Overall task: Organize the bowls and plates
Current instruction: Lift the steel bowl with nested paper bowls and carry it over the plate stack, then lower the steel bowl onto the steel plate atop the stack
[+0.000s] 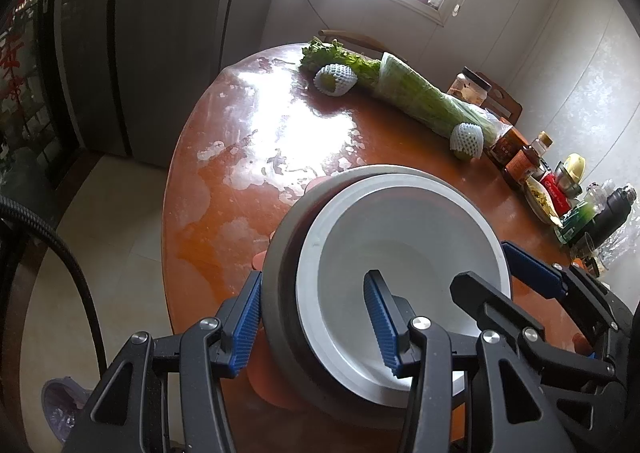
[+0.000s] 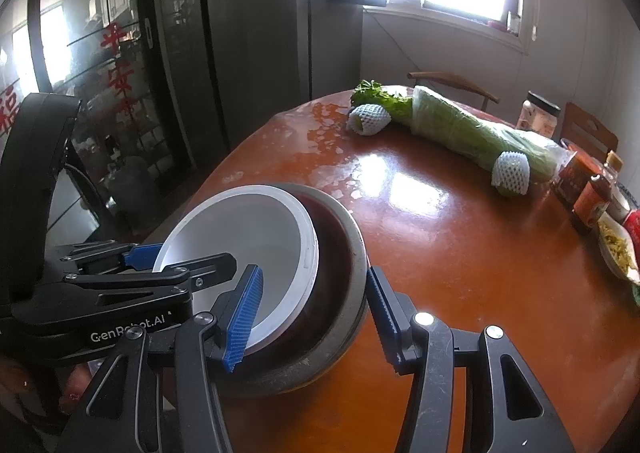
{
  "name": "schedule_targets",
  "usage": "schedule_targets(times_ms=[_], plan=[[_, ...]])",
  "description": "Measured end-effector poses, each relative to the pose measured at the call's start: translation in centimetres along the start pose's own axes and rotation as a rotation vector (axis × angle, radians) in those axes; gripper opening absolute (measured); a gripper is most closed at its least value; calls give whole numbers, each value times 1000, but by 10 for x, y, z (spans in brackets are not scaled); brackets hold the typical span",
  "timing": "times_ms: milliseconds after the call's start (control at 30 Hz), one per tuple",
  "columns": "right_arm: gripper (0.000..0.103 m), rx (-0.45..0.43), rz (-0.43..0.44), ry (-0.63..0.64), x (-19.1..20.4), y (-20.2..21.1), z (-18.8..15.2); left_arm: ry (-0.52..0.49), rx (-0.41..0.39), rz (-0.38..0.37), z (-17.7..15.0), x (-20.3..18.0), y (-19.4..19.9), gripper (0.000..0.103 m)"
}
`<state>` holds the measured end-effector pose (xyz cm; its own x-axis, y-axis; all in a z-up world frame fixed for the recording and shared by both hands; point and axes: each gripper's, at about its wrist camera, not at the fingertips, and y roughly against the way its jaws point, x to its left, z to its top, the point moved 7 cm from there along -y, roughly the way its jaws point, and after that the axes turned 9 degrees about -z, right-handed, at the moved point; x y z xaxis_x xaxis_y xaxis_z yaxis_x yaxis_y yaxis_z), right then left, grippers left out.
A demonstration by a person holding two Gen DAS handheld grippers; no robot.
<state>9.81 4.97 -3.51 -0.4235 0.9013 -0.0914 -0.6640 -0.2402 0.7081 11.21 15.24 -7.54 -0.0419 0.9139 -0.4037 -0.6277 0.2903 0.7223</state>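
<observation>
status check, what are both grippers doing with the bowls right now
Left gripper clamped across rims of both bowls, left side. Right gripper clamped across their right side. White bowl nested in grey bowl on the table. Nothing in the way.

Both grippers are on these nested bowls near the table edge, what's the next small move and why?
Probably lift the stack together, keeping it level. The white bowl sits off-centre inside the grey bowl, the left gripper and right gripper each straddle the walls on opposite sides, and the pair stands near the table edge.
</observation>
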Motion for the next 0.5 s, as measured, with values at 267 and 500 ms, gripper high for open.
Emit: schedule_targets(times_ms=[267, 500], plan=[[56, -7, -10, 8, 0, 2, 0, 8, -8, -8, -2, 3, 5, 51], [58, -9, -9, 8, -2, 3, 1, 17, -15, 7, -1, 8, 9, 54]])
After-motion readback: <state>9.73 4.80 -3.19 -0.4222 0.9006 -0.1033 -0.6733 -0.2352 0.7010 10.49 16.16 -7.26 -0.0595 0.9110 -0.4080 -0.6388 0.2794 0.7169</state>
